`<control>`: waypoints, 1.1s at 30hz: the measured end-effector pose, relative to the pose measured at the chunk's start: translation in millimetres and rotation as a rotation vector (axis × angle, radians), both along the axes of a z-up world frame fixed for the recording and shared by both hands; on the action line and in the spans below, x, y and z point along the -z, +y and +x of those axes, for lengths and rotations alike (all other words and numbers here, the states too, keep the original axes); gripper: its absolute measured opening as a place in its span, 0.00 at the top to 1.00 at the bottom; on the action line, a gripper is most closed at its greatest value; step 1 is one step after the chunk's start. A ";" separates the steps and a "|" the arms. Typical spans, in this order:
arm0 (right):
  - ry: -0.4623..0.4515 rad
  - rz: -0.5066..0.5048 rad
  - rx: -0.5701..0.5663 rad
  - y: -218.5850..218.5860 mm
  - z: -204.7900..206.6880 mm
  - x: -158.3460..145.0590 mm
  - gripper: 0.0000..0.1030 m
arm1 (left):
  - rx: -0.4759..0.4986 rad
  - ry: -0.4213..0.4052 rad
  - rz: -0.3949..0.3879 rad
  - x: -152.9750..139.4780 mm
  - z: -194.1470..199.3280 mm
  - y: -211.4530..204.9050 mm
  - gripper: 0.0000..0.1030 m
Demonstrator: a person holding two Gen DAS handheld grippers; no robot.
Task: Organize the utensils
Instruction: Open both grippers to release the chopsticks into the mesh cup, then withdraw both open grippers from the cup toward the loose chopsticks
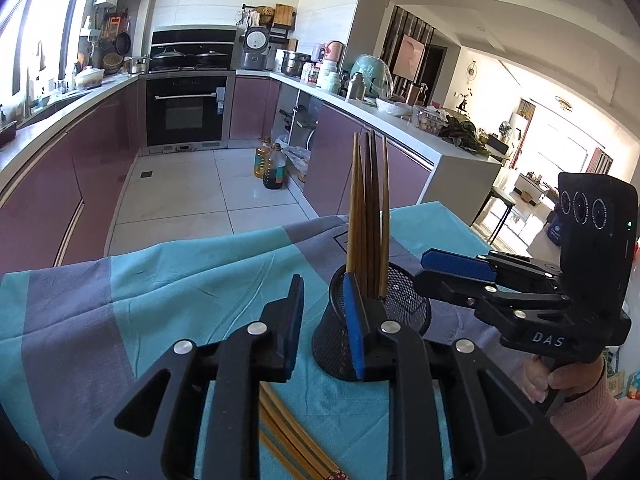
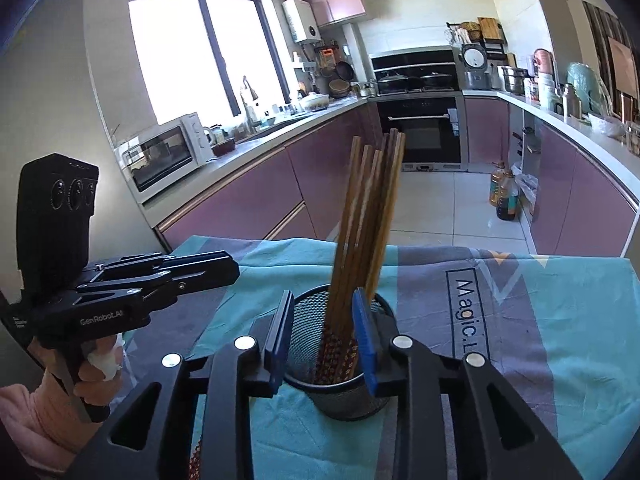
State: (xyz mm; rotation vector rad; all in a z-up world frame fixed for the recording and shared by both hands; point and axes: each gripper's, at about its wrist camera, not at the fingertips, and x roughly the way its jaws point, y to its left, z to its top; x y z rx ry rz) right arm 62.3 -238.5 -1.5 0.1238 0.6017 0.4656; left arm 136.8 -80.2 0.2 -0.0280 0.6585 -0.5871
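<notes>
On the blue-and-grey cloth point(image 1: 160, 280) the black mesh cup point(image 1: 336, 344) is standing upright, with a bunch of chopsticks point(image 1: 368, 216) standing in it, tips up and leaning slightly. I am holding my left gripper point(image 1: 324, 320) just on the near side of the cup; its jaws are standing apart with nothing between them, the right pad in front of the cup's wall. More chopsticks point(image 1: 288, 440) are lying flat on the cloth just near of the cup, under that gripper. I am holding my right gripper point(image 2: 324, 336) right at the cup point(image 2: 340, 396) too, its jaws parted and straddling the rim, the blue pads on either side of the standing chopsticks point(image 2: 368, 216) without pressing them. My hand point(image 1: 560, 376) in a pink sleeve is gripping the right handle.
</notes>
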 end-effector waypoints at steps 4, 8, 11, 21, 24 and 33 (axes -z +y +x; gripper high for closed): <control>0.007 -0.007 -0.086 16.7 -16.6 3.9 0.64 | -0.043 -0.018 0.005 8.2 -23.8 20.0 0.72; 0.075 -0.027 -0.155 39.6 -22.4 25.8 0.64 | -0.075 0.007 0.040 28.6 -42.8 37.6 0.70; 0.148 -0.034 -0.183 55.6 -20.4 48.8 0.64 | -0.105 0.038 0.087 49.8 -51.3 45.6 0.69; 0.270 -0.090 -0.192 83.6 -16.1 90.3 0.64 | -0.137 0.194 0.128 112.1 -61.5 57.9 0.69; 0.271 -0.101 -0.186 85.5 -17.4 91.8 0.64 | -0.137 0.211 0.135 119.6 -60.9 57.7 0.69; 0.274 -0.154 -0.181 93.0 -21.7 99.2 0.64 | -0.132 0.233 0.149 122.5 -56.4 48.4 0.67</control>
